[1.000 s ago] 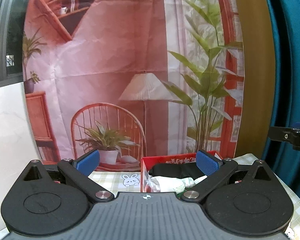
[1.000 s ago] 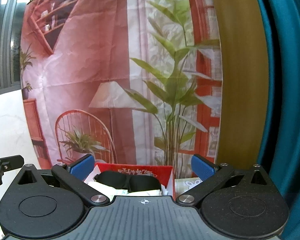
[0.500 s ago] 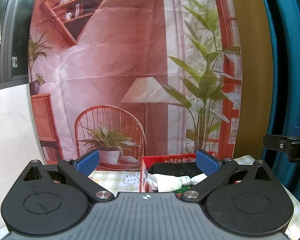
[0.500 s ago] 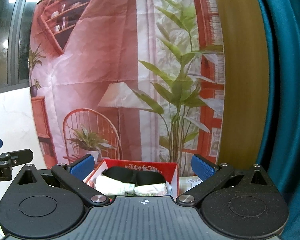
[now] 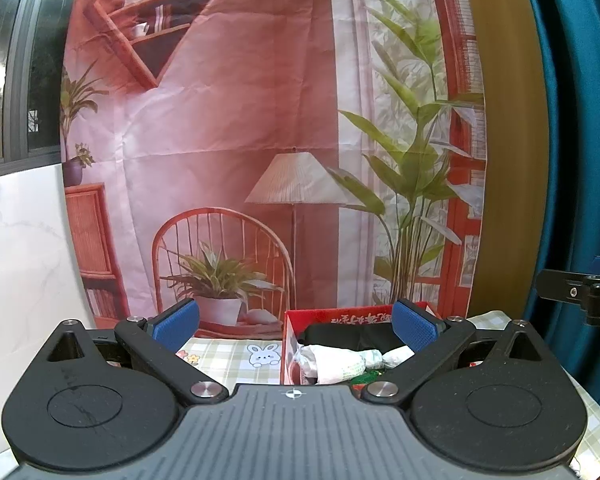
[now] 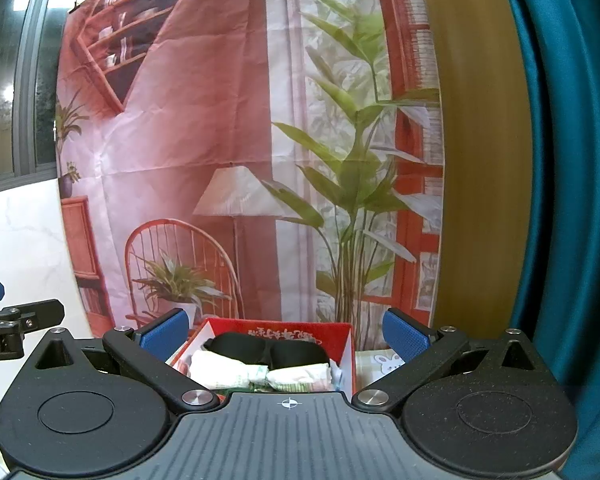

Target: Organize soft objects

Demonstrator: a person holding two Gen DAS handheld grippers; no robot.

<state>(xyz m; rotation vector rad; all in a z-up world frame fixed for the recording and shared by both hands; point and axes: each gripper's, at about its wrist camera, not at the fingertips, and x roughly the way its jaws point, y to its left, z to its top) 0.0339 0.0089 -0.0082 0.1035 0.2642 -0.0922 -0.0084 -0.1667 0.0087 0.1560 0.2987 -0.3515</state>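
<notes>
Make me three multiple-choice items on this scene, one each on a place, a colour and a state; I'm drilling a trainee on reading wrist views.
1. Where does the black eye mask lie?
A. on the tablecloth beside the box
B. in the red box, behind the white bundles
C. in the left gripper

2. What colour are the finger pads?
A. blue
B. red
C. green

3. How do the two grippers stand?
A. both shut on bundles
B. one open, one shut
C. both open, holding nothing

Answers:
1 B, the right wrist view shows the mask at the far end of the box, past the bundles.
2 A, both views show blue pads.
3 C, the left gripper and right gripper have pads wide apart, with nothing between.
</notes>
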